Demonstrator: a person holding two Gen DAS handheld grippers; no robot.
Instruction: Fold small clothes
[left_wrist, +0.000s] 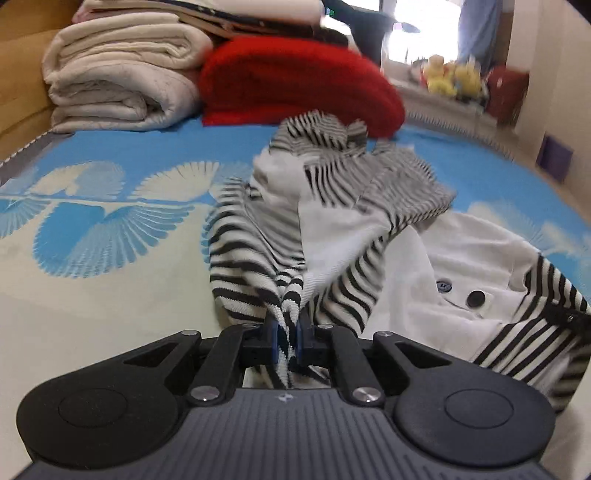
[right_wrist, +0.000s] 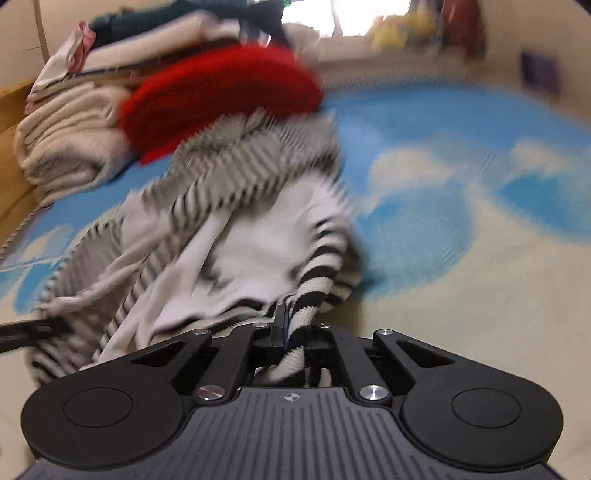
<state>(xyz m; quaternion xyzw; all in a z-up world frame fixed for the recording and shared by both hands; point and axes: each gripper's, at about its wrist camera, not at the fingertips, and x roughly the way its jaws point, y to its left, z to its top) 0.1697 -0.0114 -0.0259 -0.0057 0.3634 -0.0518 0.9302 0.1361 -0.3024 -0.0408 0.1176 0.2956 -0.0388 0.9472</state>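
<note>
Left gripper (left_wrist: 287, 332) clenched on a ribbed hem of the striped garment (left_wrist: 295, 221); right gripper (right_wrist: 293, 328) pinches another edge, view blurred. Garment bunched, knit, white-lined, on the blue-cream bedspread (left_wrist: 110, 221). Behind the garment: fuzzy red blanket (left_wrist: 295, 88), folded cream quilts (left_wrist: 118, 85).

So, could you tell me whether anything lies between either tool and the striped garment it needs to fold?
Nothing visible does. The left tool is already shut on a bunched edge of the striped garment, and the right tool is shut on another striped edge. Both grips are direct, with no other cloth between.
</note>
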